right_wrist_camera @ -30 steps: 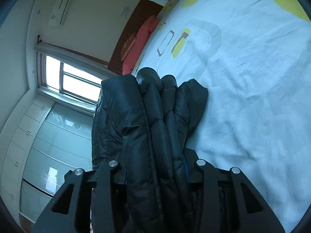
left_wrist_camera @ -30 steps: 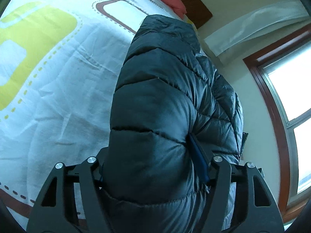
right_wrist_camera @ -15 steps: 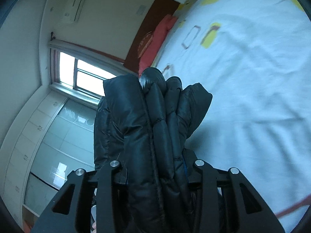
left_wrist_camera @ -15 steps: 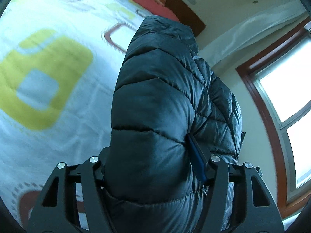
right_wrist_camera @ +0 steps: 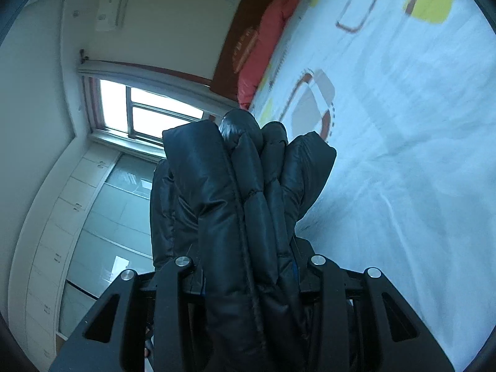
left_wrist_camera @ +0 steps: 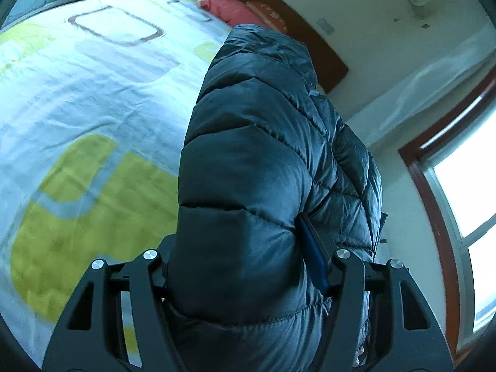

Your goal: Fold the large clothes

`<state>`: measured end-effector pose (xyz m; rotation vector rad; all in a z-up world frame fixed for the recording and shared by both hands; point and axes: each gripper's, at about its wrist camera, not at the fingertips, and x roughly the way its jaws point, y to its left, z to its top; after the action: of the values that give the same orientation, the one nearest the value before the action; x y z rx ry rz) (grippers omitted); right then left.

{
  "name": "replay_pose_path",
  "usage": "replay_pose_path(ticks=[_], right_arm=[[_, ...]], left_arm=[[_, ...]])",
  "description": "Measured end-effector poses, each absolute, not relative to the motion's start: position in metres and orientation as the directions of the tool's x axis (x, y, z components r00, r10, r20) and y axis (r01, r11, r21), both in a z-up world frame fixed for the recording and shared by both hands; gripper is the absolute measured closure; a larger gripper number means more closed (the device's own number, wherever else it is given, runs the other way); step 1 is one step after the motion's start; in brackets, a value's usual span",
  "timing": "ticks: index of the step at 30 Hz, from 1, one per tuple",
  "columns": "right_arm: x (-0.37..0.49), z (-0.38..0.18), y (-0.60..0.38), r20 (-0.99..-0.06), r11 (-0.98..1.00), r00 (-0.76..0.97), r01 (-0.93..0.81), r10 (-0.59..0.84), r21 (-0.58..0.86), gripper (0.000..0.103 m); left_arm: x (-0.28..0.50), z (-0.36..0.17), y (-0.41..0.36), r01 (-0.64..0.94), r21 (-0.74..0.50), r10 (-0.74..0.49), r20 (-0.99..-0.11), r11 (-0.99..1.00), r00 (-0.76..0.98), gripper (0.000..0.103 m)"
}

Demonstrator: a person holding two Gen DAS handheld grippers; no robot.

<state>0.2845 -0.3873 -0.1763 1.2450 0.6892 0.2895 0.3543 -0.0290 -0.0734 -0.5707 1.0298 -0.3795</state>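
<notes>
We find no text, label, brand, number or sign that we can read in either view. The red cushion (left_wrist_camera: 266, 15) at the head of the bed carries a pale pattern, but it is too blurred for us to tell whether it holds letters. The same cushion (right_wrist_camera: 248, 52) in the right wrist view shows pale marks that we cannot make out either.

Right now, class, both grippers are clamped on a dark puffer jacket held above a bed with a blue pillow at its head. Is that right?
Not quite. The pillow is red, not blue, as the right wrist view shows. The rest holds: the left gripper and right gripper are both clamped on the dark puffer jacket, above the bed.
</notes>
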Motion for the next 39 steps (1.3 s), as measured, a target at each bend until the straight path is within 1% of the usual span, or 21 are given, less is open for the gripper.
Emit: replay_pose_path(ticks=[2,3,4,6,10,11,13,15,18,20,22,24,28,30,32,33,34,36,39], right_arm=[[0.292,-0.188,-0.384,-0.357,0.32,0.749,0.202,0.558,0.926,0.067],[0.293,-0.194,-0.384,-0.36,0.311,0.745,0.212,0.562,0.926,0.067],[0.293,-0.202,-0.386,-0.34,0.283,0.747,0.209,0.571,0.936,0.067],[0.292,-0.203,-0.385,-0.336,0.283,0.743,0.204,0.579,0.937,0.067],[0.292,-0.197,-0.383,-0.359,0.318,0.731,0.202,0.581,0.926,0.066],[0.292,-0.193,-0.382,-0.372,0.338,0.725,0.202,0.579,0.919,0.064],[0.295,-0.185,-0.381,-0.41,0.394,0.706,0.199,0.577,0.897,0.056],[0.296,-0.176,-0.383,-0.449,0.444,0.69,0.203,0.568,0.873,0.044],[0.296,-0.159,-0.387,-0.476,0.5,0.685,0.185,0.551,0.846,0.035],[0.3,-0.153,-0.39,-0.482,0.508,0.689,0.189,0.541,0.841,0.033],[0.31,-0.15,-0.393,-0.477,0.492,0.696,0.202,0.536,0.847,0.032],[0.32,-0.152,-0.397,-0.475,0.48,0.695,0.21,0.539,0.852,0.028],[0.337,-0.158,-0.396,-0.487,0.471,0.685,0.232,0.542,0.851,0.027],[0.344,-0.164,-0.4,-0.495,0.464,0.678,0.25,0.543,0.85,0.027],[0.347,-0.171,-0.402,-0.51,0.446,0.67,0.286,0.54,0.848,0.03],[0.348,-0.175,-0.402,-0.52,0.444,0.662,0.301,0.54,0.844,0.038],[0.347,-0.177,-0.402,-0.528,0.446,0.656,0.309,0.539,0.84,0.042],[0.346,-0.18,-0.4,-0.533,0.443,0.65,0.318,0.542,0.838,0.052],[0.343,-0.188,-0.402,-0.525,0.418,0.649,0.33,0.551,0.846,0.06]], left_arm=[[0.366,-0.092,-0.026,-0.004,-0.607,-0.544,-0.715,0.795,0.44,0.04],[0.373,-0.108,-0.024,-0.033,-0.603,-0.538,-0.733,0.797,0.416,0.04],[0.376,-0.119,-0.022,-0.052,-0.604,-0.535,-0.74,0.795,0.407,0.039],[0.376,-0.128,-0.021,-0.047,-0.613,-0.541,-0.729,0.789,0.419,0.036],[0.376,-0.132,-0.023,-0.037,-0.619,-0.548,-0.719,0.784,0.426,0.034],[0.376,-0.131,-0.022,-0.036,-0.631,-0.56,-0.712,0.775,0.423,0.033],[0.374,-0.13,-0.016,-0.033,-0.651,-0.583,-0.7,0.758,0.413,0.03],[0.368,-0.127,-0.001,-0.026,-0.65,-0.587,-0.702,0.759,0.404,0.026],[0.362,-0.117,0.012,0.005,-0.636,-0.58,-0.7,0.771,0.417,0.021],[0.364,-0.111,0.021,0.005,-0.637,-0.572,-0.689,0.771,0.446,0.016],[0.376,-0.112,0.026,-0.022,-0.65,-0.573,-0.685,0.76,0.449,0.016],[0.39,-0.115,0.026,-0.058,-0.675,-0.587,-0.678,0.736,0.442,0.016],[0.413,-0.119,0.008,-0.065,-0.658,-0.579,-0.701,0.75,0.417,0.016],[0.42,-0.12,-0.002,-0.063,-0.625,-0.55,-0.726,0.778,0.413,0.016],[0.426,-0.122,-0.008,-0.069,-0.599,-0.526,-0.748,0.798,0.405,0.017],[0.429,-0.124,-0.011,-0.074,-0.586,-0.513,-0.758,0.807,0.402,0.018],[0.431,-0.125,-0.014,-0.071,-0.576,-0.506,-0.765,0.815,0.399,0.021],[0.433,-0.126,-0.022,-0.062,-0.54,-0.473,-0.782,0.839,0.405,0.023],[0.429,-0.131,-0.028,-0.059,-0.505,-0.437,-0.794,0.861,0.422,0.023]])
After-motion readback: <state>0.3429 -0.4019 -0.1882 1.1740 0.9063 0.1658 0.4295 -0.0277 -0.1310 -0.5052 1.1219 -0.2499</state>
